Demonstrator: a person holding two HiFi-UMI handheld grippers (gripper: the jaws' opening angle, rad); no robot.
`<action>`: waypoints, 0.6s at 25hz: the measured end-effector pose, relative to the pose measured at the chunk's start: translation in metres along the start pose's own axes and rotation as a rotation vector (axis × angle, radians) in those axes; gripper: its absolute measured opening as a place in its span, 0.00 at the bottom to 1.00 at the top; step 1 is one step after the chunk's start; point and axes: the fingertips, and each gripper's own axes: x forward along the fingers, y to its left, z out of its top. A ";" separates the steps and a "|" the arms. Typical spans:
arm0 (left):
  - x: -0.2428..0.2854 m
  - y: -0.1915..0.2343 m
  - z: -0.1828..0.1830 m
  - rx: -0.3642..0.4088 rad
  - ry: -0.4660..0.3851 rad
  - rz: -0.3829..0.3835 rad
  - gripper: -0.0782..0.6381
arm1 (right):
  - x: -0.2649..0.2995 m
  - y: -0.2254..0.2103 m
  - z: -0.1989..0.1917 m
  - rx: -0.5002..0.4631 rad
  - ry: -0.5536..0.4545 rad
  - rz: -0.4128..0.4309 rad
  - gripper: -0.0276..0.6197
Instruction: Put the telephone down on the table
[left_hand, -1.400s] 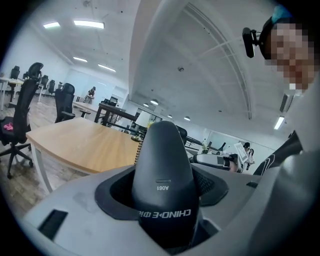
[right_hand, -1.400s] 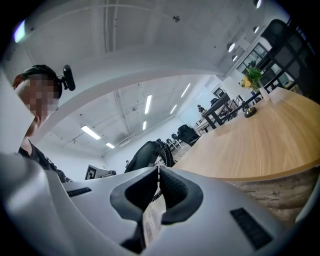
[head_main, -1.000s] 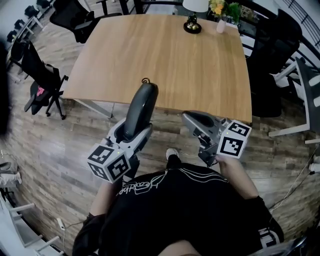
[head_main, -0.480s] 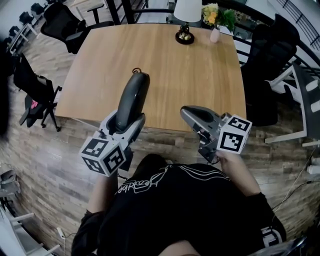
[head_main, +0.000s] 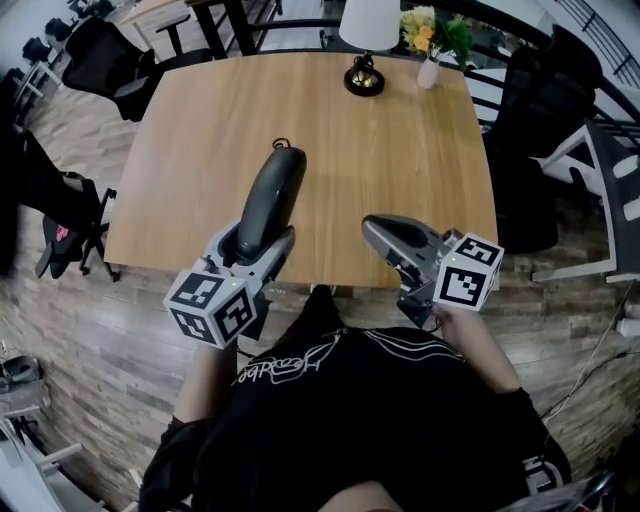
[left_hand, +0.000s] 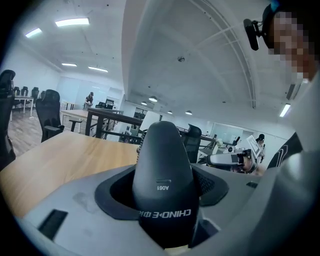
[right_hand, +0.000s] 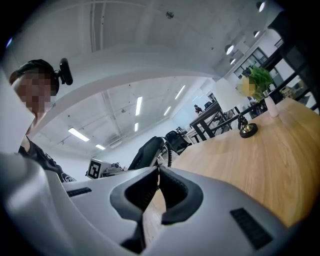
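Left gripper (head_main: 255, 246) fingers tight around telephone (head_main: 272, 195) over table (head_main: 400, 140) (right gripper (head_main: 383, 231) fingers together)

**Inspector:** State the finish of the telephone (left_hand: 162, 175).

**Operator:** Dark plastic, smooth, with a low satin sheen and white print on it. The shell of my left gripper (left_hand: 162, 200) is grey plastic, matt.

**Inspector:** And the other unit?

**Operator:** My right gripper (right_hand: 157, 182) has the same matt grey plastic. Its pads (right_hand: 176, 192) are black, finely ribbed and rubbery in look.

**Inspector:** Surroundings?

**Operator:** The table (head_main: 400, 150) is light wood, smooth and matt, with a fine grain. The floor (head_main: 80, 290) shows rougher grey-brown planks. My shirt (head_main: 360, 430) is black cloth.
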 end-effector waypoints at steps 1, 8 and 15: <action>0.007 0.006 0.000 -0.002 0.010 -0.002 0.51 | 0.004 -0.007 0.002 0.008 -0.001 -0.009 0.10; 0.061 0.051 -0.008 -0.024 0.107 -0.011 0.51 | 0.035 -0.058 0.006 0.092 0.002 -0.050 0.10; 0.110 0.089 -0.027 -0.053 0.189 -0.012 0.51 | 0.056 -0.108 0.003 0.160 0.006 -0.095 0.10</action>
